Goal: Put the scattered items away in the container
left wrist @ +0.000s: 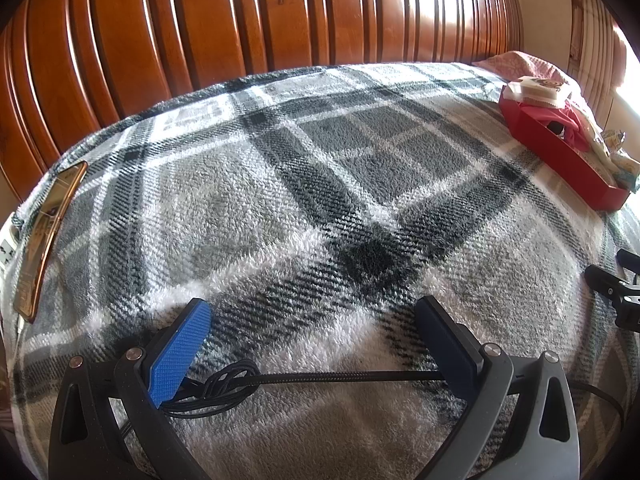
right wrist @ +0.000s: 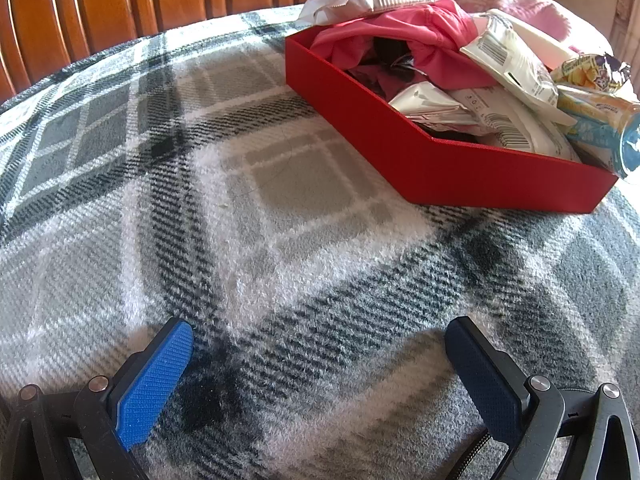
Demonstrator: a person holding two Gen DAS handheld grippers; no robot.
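A red box (right wrist: 440, 160) stands on the plaid blanket (right wrist: 280, 240) at the upper right, piled with a pink cloth (right wrist: 440, 28), white packets (right wrist: 516, 64) and a snack bag (right wrist: 592, 120). It also shows far right in the left wrist view (left wrist: 560, 160). My right gripper (right wrist: 318, 344) is open and empty, low over the blanket, short of the box. My left gripper (left wrist: 312, 320) is open and empty over the blanket's middle. A black cable (left wrist: 340, 378) runs between its fingers. A phone (left wrist: 48, 232) with a gold rim lies at the blanket's left edge.
A wooden slatted headboard (left wrist: 240, 20) rises behind the bed. A pink pillow (right wrist: 532, 8) lies behind the box. Part of the right gripper (left wrist: 616, 288) shows at the right edge of the left wrist view.
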